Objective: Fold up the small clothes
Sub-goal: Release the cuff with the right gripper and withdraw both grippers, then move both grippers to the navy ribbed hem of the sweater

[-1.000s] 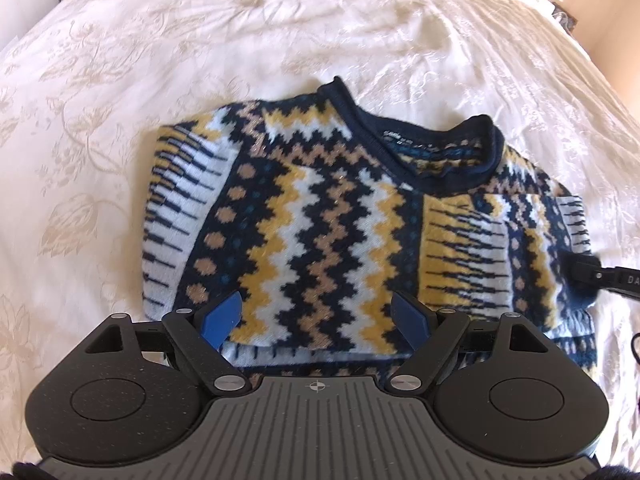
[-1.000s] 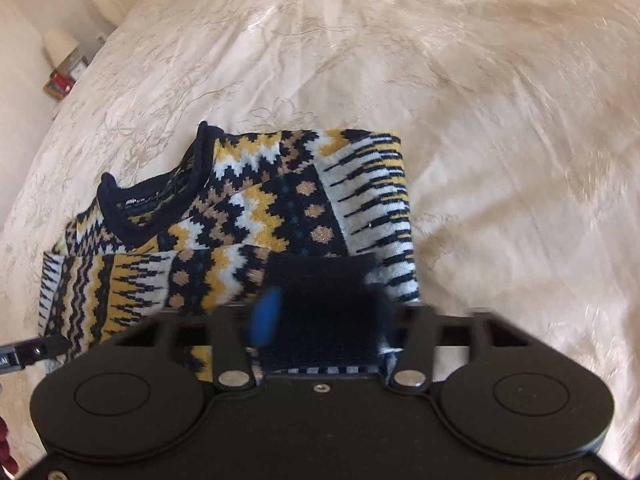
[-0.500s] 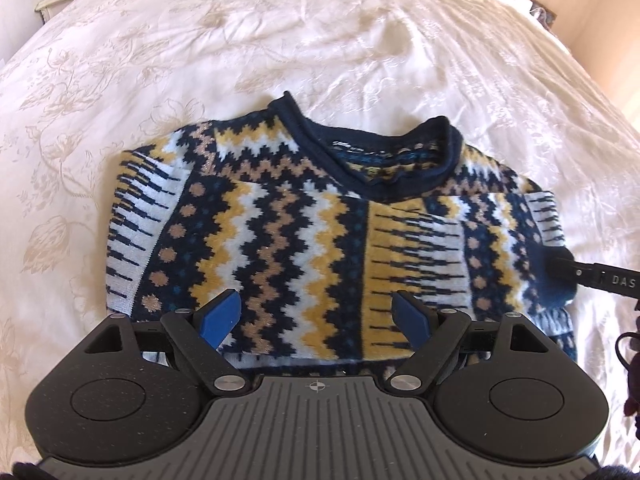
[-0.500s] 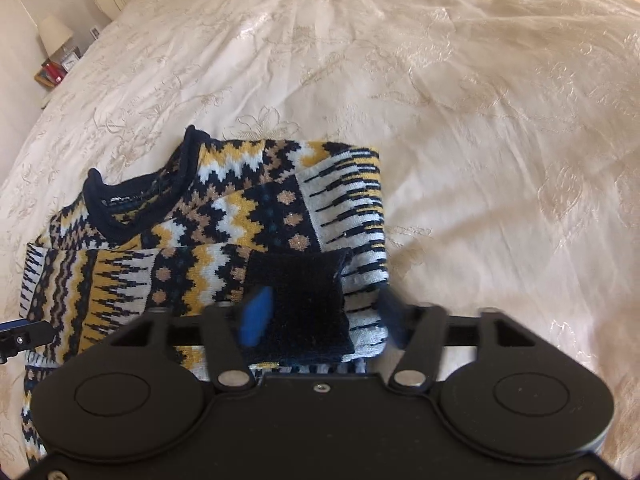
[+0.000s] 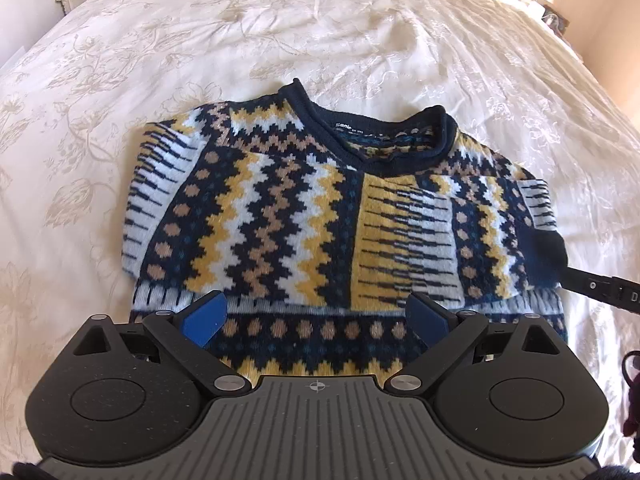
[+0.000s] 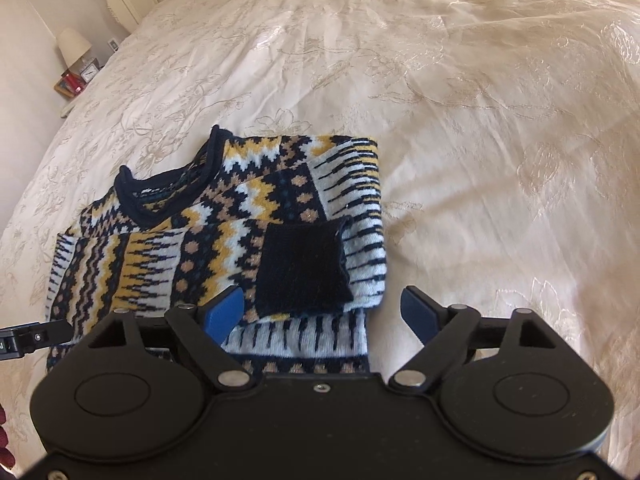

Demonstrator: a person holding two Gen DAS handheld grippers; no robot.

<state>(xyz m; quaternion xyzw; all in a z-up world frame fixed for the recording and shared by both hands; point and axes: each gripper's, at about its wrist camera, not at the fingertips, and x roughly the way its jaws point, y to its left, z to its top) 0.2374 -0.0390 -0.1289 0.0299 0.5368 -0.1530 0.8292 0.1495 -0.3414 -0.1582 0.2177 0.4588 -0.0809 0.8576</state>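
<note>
Bedspread point(image 5: 120, 80) under sweater point(image 5: 320, 208); label reads perhaps "Samb".

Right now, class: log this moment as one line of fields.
stage: sleeves folded in | sweater: flat on bedspread | cuff: released | left gripper: opening, empty | right gripper: opening, empty

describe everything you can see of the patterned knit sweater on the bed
The navy, yellow, white and tan zigzag-patterned knit sweater lies flat on the cream floral-embroidered bedspread, collar away from the cameras. Its rolled navy neckline shows a small white label inside. Both sleeves are folded across the front; the navy ribbed cuff of one rests on top near the side edge. The hem band lies nearest. Neither gripper touches it: the left gripper and right gripper hover above, fingers opening, nothing held.
</note>
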